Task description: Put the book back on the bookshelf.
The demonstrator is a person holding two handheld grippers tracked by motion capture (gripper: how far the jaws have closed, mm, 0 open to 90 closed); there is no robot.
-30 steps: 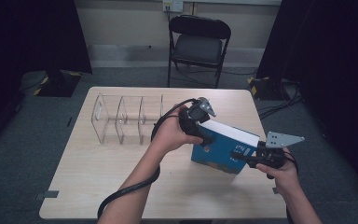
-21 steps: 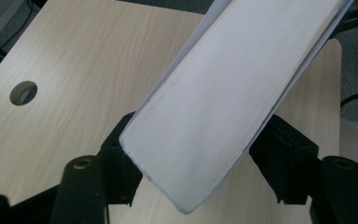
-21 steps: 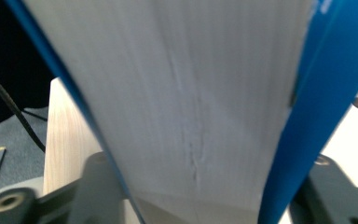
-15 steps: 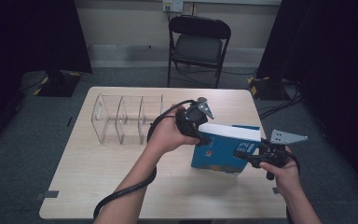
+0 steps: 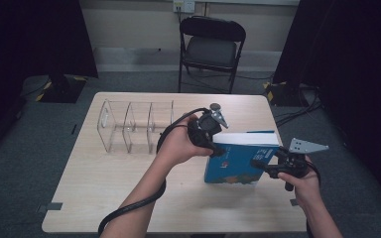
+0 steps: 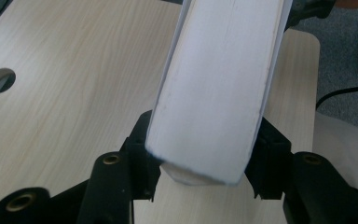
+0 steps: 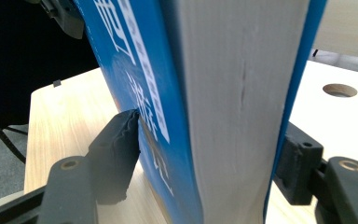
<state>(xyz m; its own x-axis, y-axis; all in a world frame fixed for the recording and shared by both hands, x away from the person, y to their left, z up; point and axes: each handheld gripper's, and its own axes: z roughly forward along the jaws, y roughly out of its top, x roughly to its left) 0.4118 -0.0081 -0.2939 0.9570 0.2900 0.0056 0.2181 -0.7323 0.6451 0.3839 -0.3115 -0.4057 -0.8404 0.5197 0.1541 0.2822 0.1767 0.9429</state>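
A thick book [image 5: 238, 161] with a blue cover and white page edges stands upright on the table. My left gripper [image 5: 217, 148] reaches over its top left corner. In the left gripper view the jaws have just been closing, and the left gripper [image 6: 203, 163] is shut with both pads pressed on the book [image 6: 214, 88]. My right gripper [image 5: 259, 164] sits at the book's lower right edge. In the right gripper view the right gripper [image 7: 205, 163] straddles the book [image 7: 233, 102]. Its jaws have just been opening, one pad close by the front cover.
A clear plastic rack [image 5: 129, 124] with several slots stands on the pale wooden table [image 5: 104, 193] at the back left. A black folding chair [image 5: 211, 47] is behind the table. A round cable hole [image 6: 0, 80] is cut in the tabletop.
The book has gone from leaning to standing upright on the table. The left gripper stays on its top corner. The right gripper has shifted slightly right along the book's lower edge.
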